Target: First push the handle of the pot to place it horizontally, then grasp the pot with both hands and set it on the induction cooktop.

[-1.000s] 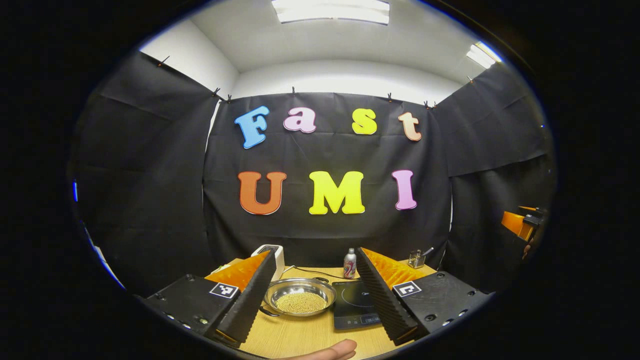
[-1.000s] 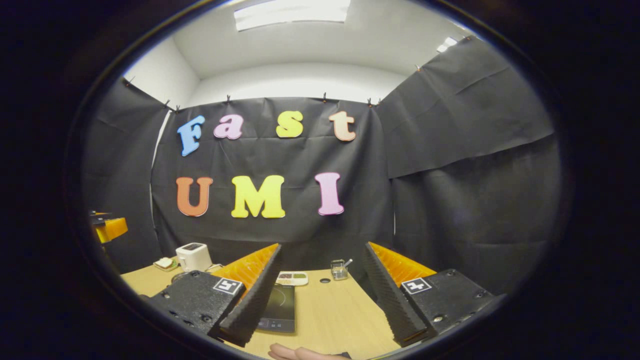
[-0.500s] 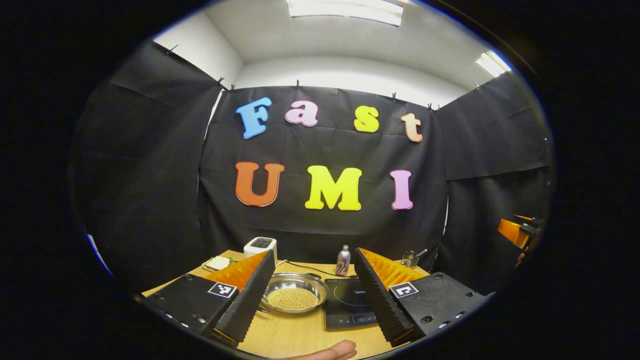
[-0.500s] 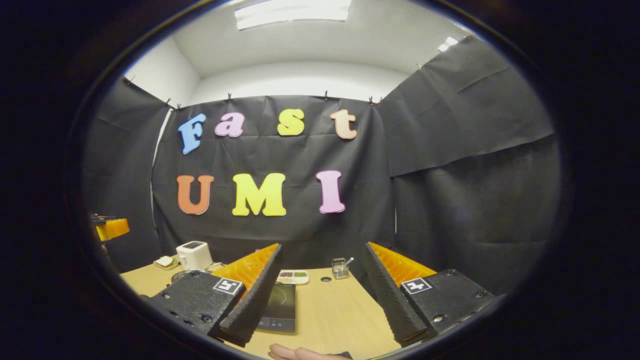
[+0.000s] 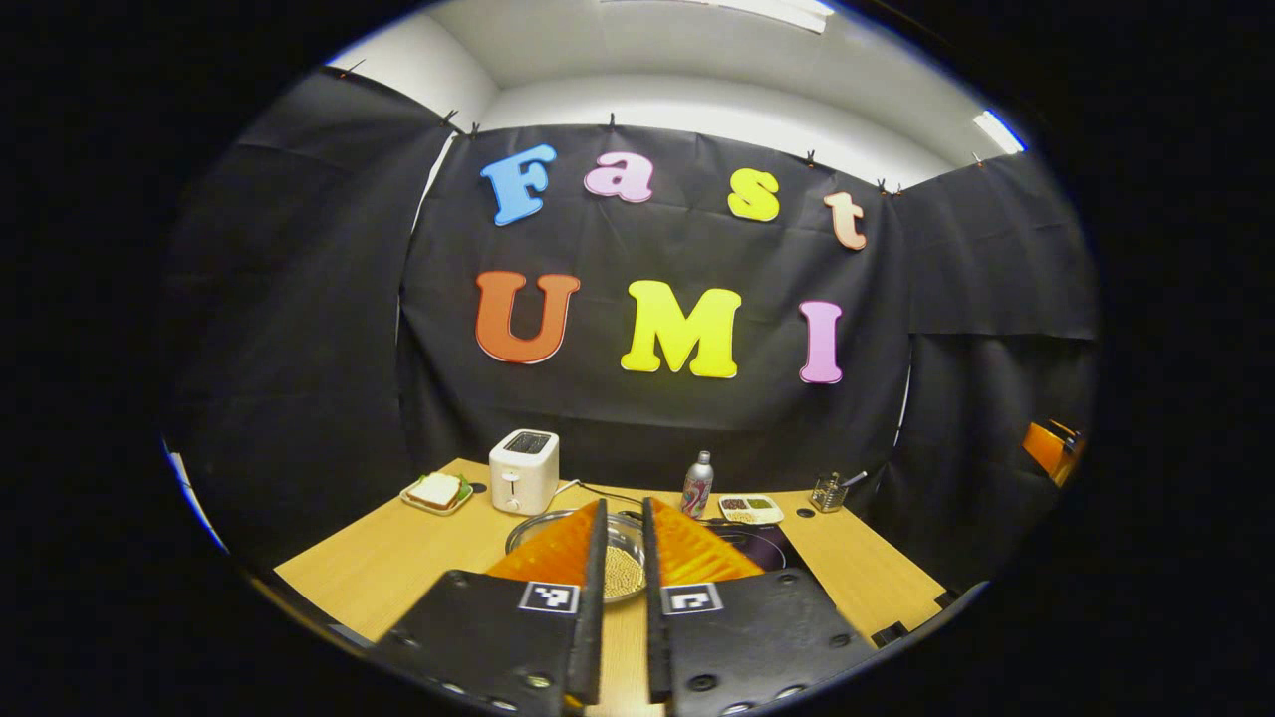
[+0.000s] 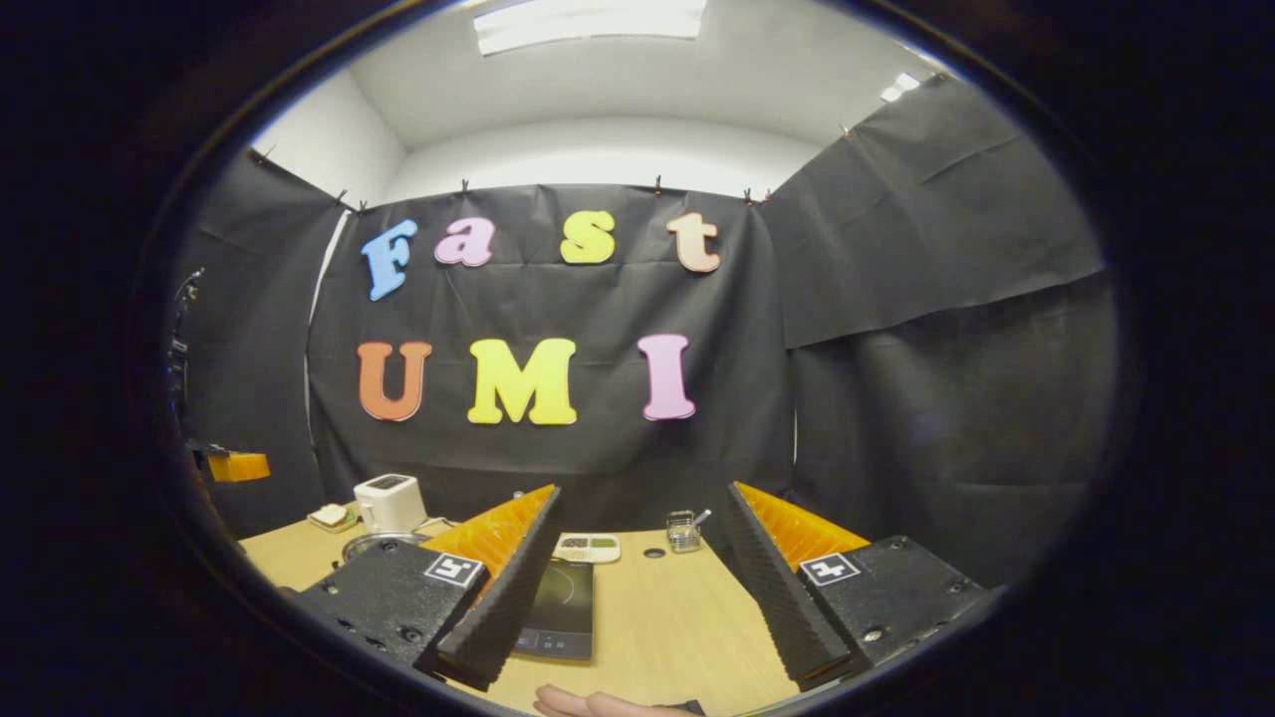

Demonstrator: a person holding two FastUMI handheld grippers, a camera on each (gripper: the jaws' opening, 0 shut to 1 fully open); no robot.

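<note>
I aim my closed left gripper (image 5: 620, 538) over the pot (image 5: 626, 558) to nudge its handle gently; right gripper (image 6: 637, 568) gapes, empty.

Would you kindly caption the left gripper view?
Left gripper, nearly closed, above the pot beside the induction cooktop.

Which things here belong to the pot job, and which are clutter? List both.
Job: pot, cooktop, left gripper, right gripper.
Clutter: toaster, sandwich plate, bottle, snack tray, wire holder.
</note>
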